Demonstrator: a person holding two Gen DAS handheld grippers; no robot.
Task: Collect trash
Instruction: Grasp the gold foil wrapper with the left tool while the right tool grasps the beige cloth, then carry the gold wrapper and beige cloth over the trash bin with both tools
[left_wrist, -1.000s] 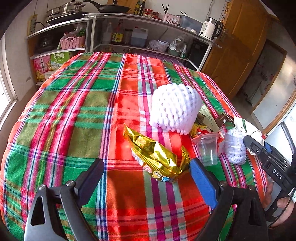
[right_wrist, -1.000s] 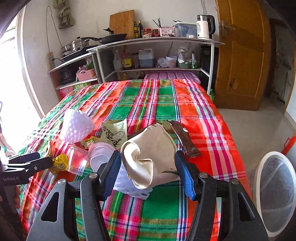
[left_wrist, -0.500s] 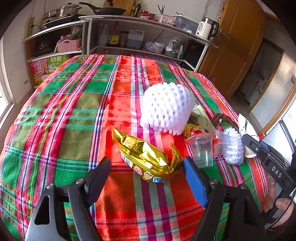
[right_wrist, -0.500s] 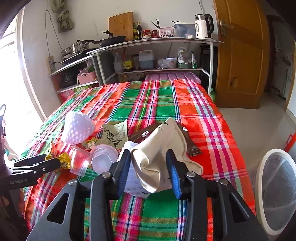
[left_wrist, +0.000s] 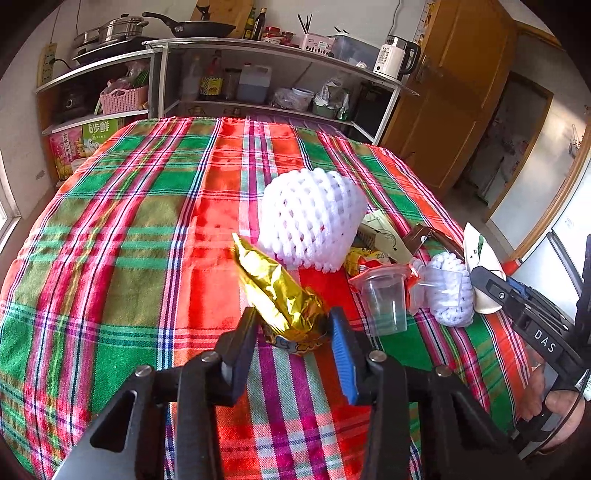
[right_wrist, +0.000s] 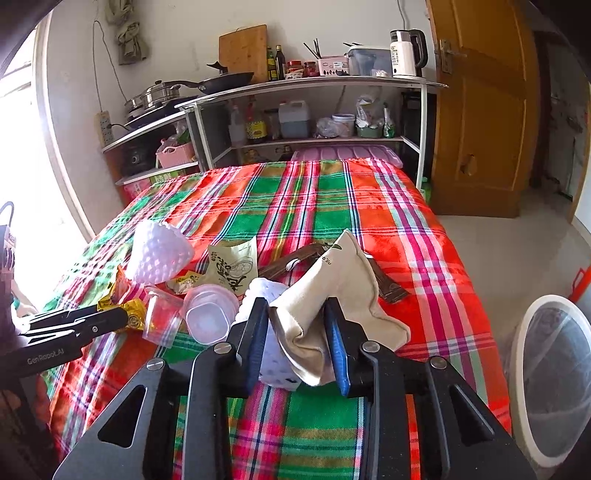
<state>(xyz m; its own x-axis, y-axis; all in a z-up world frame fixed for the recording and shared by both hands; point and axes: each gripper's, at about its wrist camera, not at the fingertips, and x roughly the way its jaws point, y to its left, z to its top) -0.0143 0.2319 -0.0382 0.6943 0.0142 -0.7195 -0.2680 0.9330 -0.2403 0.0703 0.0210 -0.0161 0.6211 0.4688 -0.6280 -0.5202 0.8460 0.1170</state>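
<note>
A crumpled gold snack wrapper (left_wrist: 273, 288) lies on the plaid tablecloth (left_wrist: 129, 221). My left gripper (left_wrist: 293, 325) is closing on its near end, and both pads touch the foil. In the right wrist view my right gripper (right_wrist: 295, 317) is closing on a beige paper bag (right_wrist: 343, 284), pinching it into a fold. More trash lies in between: a large white foam fruit net (left_wrist: 310, 218), a clear plastic cup (left_wrist: 384, 299), a small foam net (left_wrist: 450, 295), a printed sachet (right_wrist: 232, 266) and a brown wrapper (right_wrist: 388, 288).
A white-rimmed waste bin (right_wrist: 550, 373) stands on the floor off the table's right edge. A metal shelf (left_wrist: 258, 74) with pans, bottles and a kettle runs along the far wall. A wooden door (right_wrist: 480, 110) is at the back right. A hand (left_wrist: 561, 410) holds the right gripper.
Both grippers' jaws have come together from wide open, the left onto the gold wrapper, the right onto the beige bag, which now stands squeezed and folded. The left gripper edged forward around the wrapper.
</note>
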